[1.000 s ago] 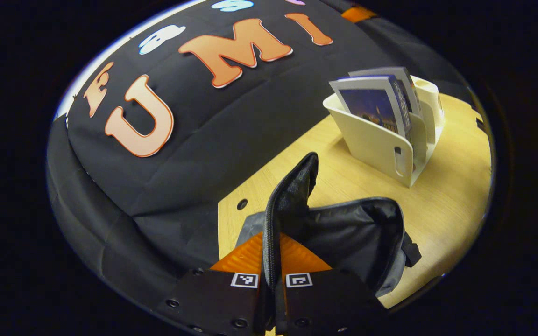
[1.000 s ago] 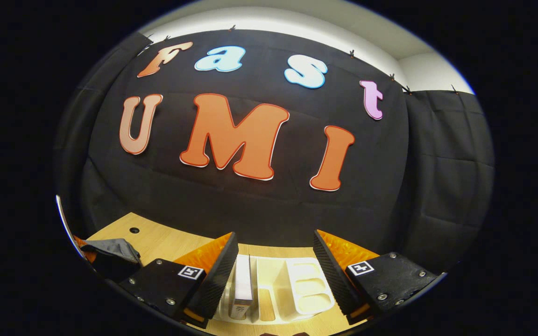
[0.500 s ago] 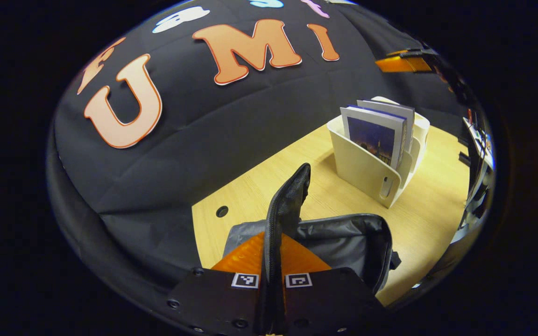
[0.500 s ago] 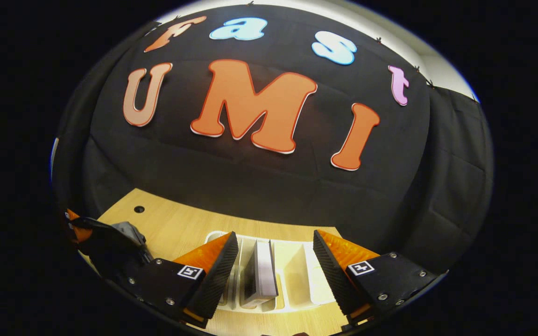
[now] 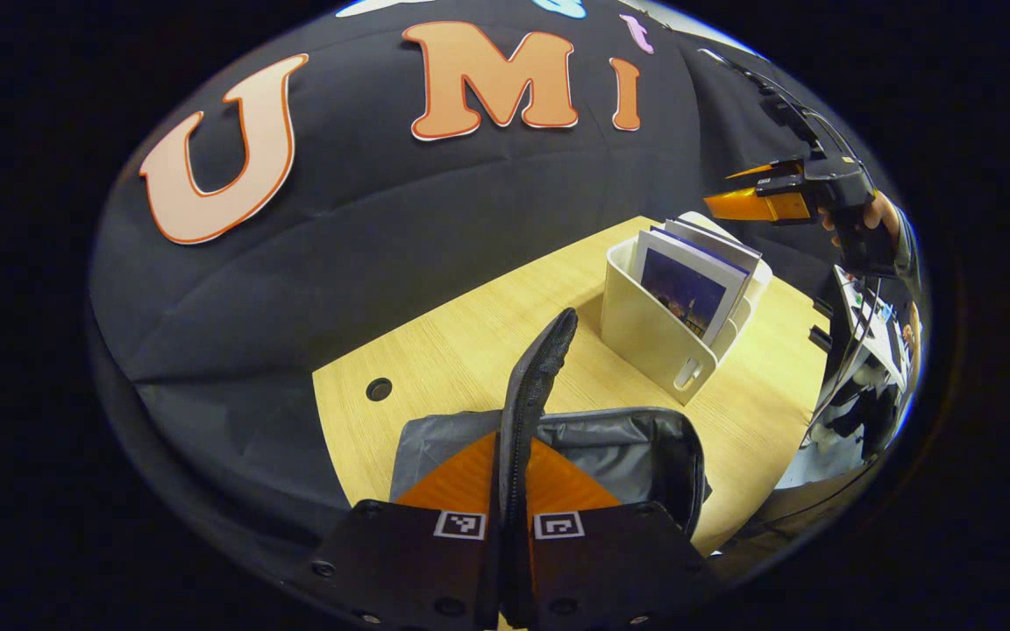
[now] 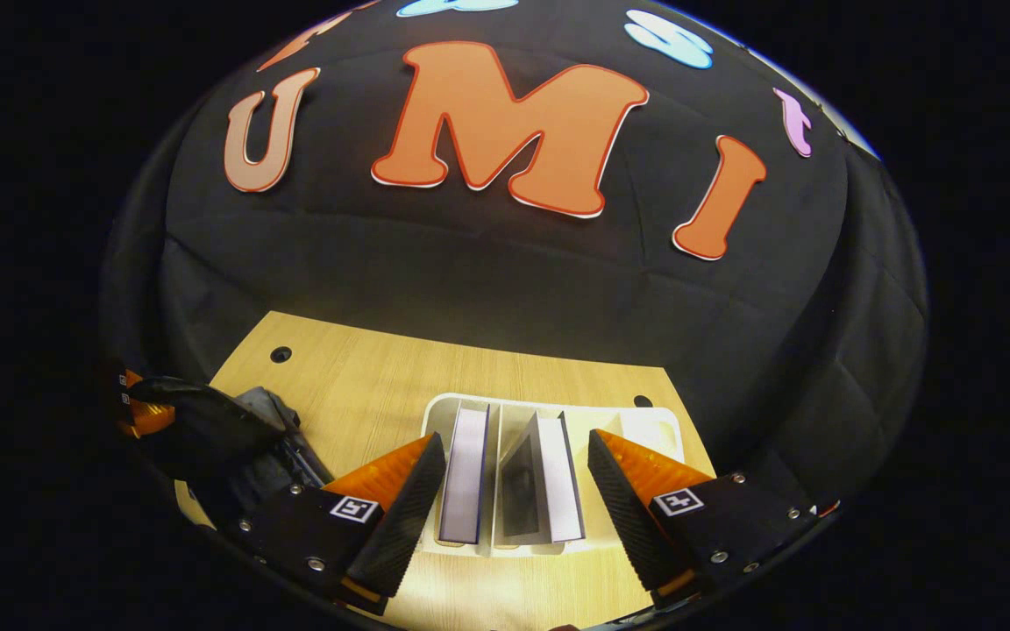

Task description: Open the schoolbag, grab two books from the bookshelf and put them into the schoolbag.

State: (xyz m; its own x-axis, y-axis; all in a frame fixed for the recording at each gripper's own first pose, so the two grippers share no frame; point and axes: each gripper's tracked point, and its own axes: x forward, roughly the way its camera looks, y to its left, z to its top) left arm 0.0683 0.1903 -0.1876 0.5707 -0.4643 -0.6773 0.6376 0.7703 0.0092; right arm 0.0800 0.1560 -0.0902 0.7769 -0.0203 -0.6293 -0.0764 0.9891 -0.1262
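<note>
Schoolbag (image 5: 636,447) mouth gapes, flap (image 5: 536,377) pinched upright. Bare worktop (image 5: 470,342) betw. bag & bookshelf (image 6: 549,421). Right claw (image 6: 514,491) spread above books (image 6: 470,473).

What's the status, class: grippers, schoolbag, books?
Left gripper shut on schoolbag flap, bag held open. Right gripper open, above the bookshelf. Two books upright in the shelf, not yet grabbed. Nothing in the way.

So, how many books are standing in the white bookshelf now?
2. One book stands in the left slot of the white bookshelf, the other book leans in the next slot. A thin one behind them could be hidden.
</note>
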